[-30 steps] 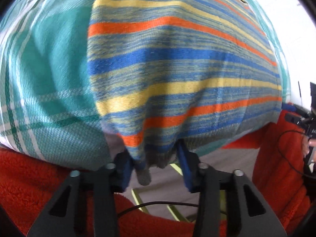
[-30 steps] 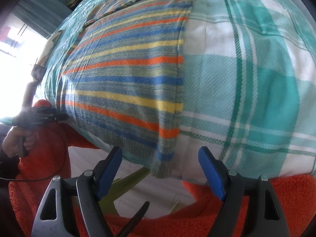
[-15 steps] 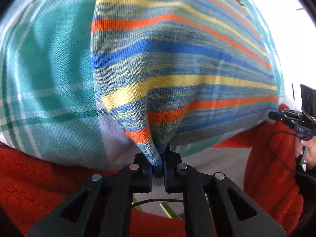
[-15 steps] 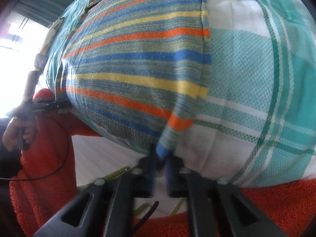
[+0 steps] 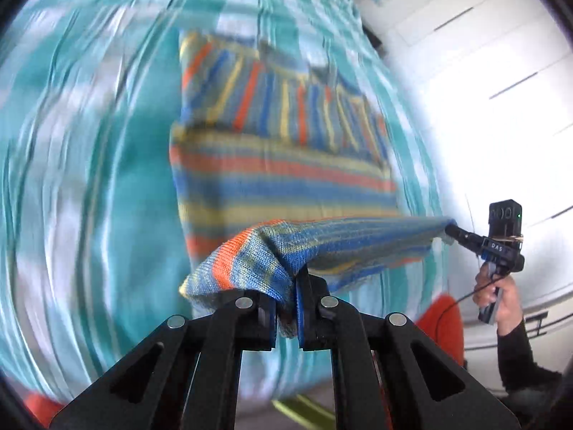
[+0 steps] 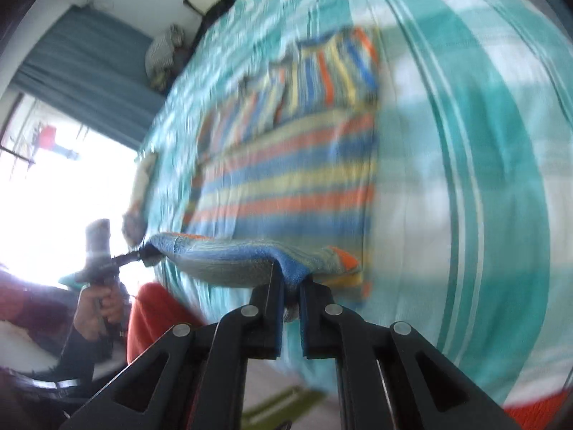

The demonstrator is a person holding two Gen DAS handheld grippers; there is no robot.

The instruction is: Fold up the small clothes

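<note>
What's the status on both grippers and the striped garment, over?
Left gripper shut on striped garment, right gripper likewise. Near hem lifted off checked bedcover. Nothing in the way.

Ribbed, matt knitted cloth on the small striped orange-blue-yellow sweater point(image 5: 286, 179). Woven, matt teal-and-white checked bedspread point(image 6: 465, 143). Matt black plastic fingers point(image 5: 250, 322) with shiny round metal rivets point(image 5: 244, 301). Fuzzy red fleece blanket point(image 6: 150, 315).

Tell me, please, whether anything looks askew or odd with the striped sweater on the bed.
Nothing stands out. The striped sweater lies flat on the plaid bedspread, its near hem lifted evenly between the left tool and right tool.
</note>
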